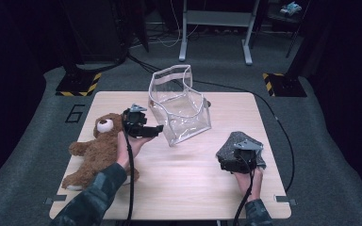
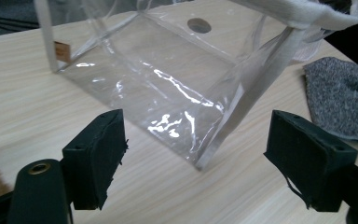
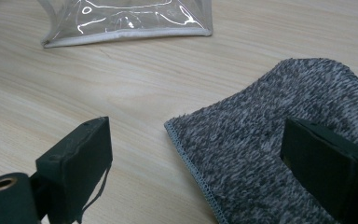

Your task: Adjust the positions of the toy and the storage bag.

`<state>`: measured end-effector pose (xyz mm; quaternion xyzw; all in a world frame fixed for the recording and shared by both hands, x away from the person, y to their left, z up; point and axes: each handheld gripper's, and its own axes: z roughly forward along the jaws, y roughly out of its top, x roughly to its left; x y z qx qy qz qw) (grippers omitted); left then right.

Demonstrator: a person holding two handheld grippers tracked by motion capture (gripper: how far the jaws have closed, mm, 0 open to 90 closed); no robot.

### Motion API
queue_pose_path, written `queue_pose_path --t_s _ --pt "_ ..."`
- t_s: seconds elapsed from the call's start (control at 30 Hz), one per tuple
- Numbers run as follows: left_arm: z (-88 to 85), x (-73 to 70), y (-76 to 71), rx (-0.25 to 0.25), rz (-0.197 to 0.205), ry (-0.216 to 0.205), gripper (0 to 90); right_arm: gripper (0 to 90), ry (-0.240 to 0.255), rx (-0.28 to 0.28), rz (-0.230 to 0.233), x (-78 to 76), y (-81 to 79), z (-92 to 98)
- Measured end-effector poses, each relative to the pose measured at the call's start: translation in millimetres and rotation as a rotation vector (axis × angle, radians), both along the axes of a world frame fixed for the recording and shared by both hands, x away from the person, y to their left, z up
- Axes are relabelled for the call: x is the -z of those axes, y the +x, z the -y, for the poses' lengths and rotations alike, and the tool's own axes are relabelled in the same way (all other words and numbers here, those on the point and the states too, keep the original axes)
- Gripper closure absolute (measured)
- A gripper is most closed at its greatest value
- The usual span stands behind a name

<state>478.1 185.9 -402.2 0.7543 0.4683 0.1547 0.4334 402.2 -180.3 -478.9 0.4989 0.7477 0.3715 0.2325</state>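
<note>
Now the left tool (image 2: 196,158) (jaws wide) faces the clear bag (image 2: 168,70) just ahead.

free: bare table (image 1: 188,179) mid-front | blocked: clear bag (image 1: 179,106) behind — teddy (image 1: 96,150) left, probably cloth (image 1: 242,146) right

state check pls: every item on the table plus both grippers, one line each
clear plastic bag: open at the top, empty, sagging, not held
teddy bear: lying flat at the table's left edge, partly under the person's forearm
grey knit cloth: crumpled, lying flat, not gripped
left gripper: open, jaws facing the bag's corner
right gripper: open, over the cloth's edge
</note>
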Motion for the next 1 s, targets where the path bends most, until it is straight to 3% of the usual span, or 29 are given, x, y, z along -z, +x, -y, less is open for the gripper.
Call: queue_pose_path --t_s 0.2,0.33,0.63,0.8,1.0 --pt "18.8 10.5 5.6 0.006 0.019 -0.037 27.8 8.5 -0.004 0.005 0.001 0.7 -0.5 2.9" --pt "24.9 14.8 6.2 0.012 0.041 -0.044 40.6 8.6 -0.006 0.01 0.001 0.9 -1.1 5.3" --pt "35.7 23.3 9.3 0.03 0.06 -0.014 67.7 9.0 -0.01 0.011 0.0 0.2 -0.4 3.5" --pt "36.8 22.8 7.7 0.031 0.091 0.01 81.1 9.1 -0.012 0.009 0.002 -0.4 0.0 3.1" --pt "36.9 23.6 4.0 0.022 0.111 0.024 85.3 9.2 -0.009 0.01 0.002 -1.6 0.8 1.8"
